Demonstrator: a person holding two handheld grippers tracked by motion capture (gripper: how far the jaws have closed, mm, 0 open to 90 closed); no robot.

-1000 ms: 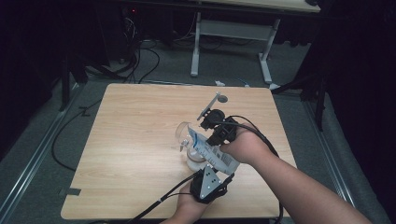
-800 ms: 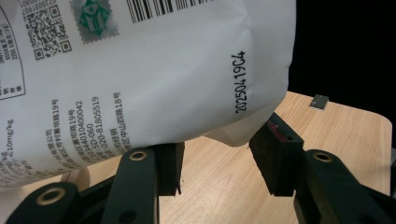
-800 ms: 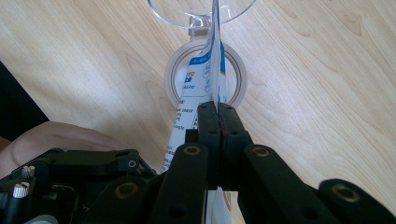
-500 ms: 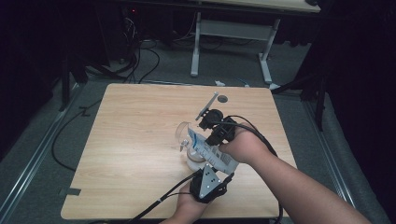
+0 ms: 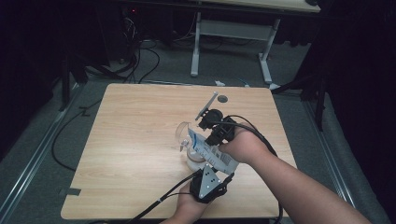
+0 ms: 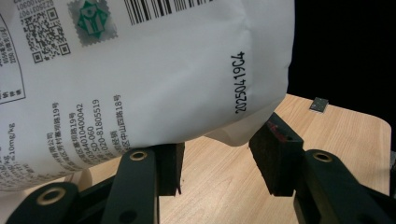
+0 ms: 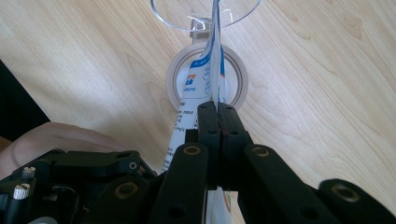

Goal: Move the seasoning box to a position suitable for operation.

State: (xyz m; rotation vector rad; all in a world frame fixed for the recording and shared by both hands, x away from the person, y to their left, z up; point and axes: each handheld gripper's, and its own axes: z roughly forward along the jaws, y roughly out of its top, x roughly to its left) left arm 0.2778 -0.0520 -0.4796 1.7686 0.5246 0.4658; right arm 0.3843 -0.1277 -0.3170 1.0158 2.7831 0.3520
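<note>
My right hand-held gripper (image 7: pixel 218 109) clamps the pouch (image 6: pixel 140 70), left hand-held gripper (image 6: pixel 217 161) released; tilting spills contents outside the cup (image 5: pixel 185 133) at 12 o'clock.

Two forearms enter from the near edge of the high view. The left hand (image 5: pixel 187 212) sits near, just left of centre, fingers wrapped round the left gripper (image 5: pixel 208 183), which points far and slightly right, its grey plate up and a cable trailing near-left. In the left gripper view its jaws stand apart. The right forearm runs in from the near right corner, slanting far-left; the right hand (image 5: pixel 243 147) grips the right gripper (image 5: pixel 205 122), pointing left and down. In the right gripper view its jaws are pressed together, pinching a bag (image 7: pixel 212 79).
</note>
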